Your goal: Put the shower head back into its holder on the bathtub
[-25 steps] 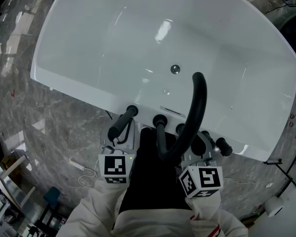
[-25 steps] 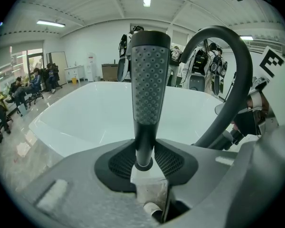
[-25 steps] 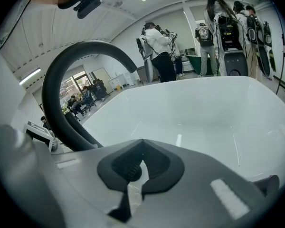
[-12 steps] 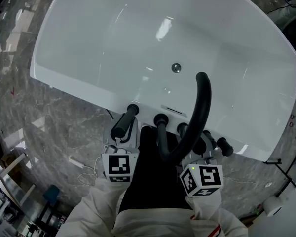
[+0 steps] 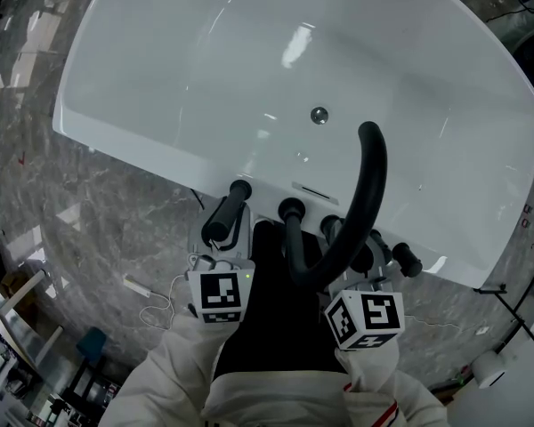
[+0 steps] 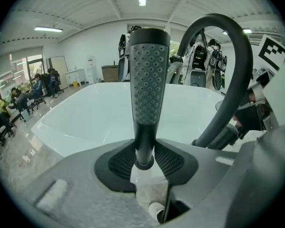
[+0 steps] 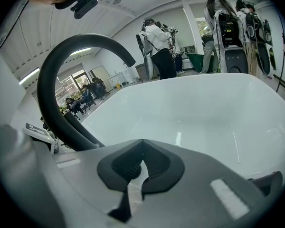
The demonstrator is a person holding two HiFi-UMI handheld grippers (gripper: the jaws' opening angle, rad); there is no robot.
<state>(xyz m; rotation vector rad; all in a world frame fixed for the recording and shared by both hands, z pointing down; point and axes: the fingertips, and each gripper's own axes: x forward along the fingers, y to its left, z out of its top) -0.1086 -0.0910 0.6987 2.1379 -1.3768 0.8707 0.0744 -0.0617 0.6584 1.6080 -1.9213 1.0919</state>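
Observation:
The black shower head [image 5: 227, 213] is a slim stick with a dotted grey face [image 6: 148, 80]. It stands upright between the pads of my left gripper [image 6: 145, 163], which is shut on its narrow handle. In the head view this gripper [image 5: 222, 245] holds it just outside the near rim of the white bathtub [image 5: 160, 78], left of the tap fittings. My right gripper [image 7: 141, 164] is shut with its pad tips touching and nothing between them. It hovers [image 5: 363, 272] by the near rim, right of the curved black spout [image 5: 363, 194]. I cannot tell which fitting is the holder.
The spout [image 6: 235, 75] arches over the tub between both grippers [image 7: 61, 94]. Black knobs [image 5: 405, 261] sit on the rim to its right. A drain [image 5: 319, 114] lies in the tub floor. Grey marble floor surrounds the tub, with a white cable [image 5: 147, 294]. People stand beyond the far side.

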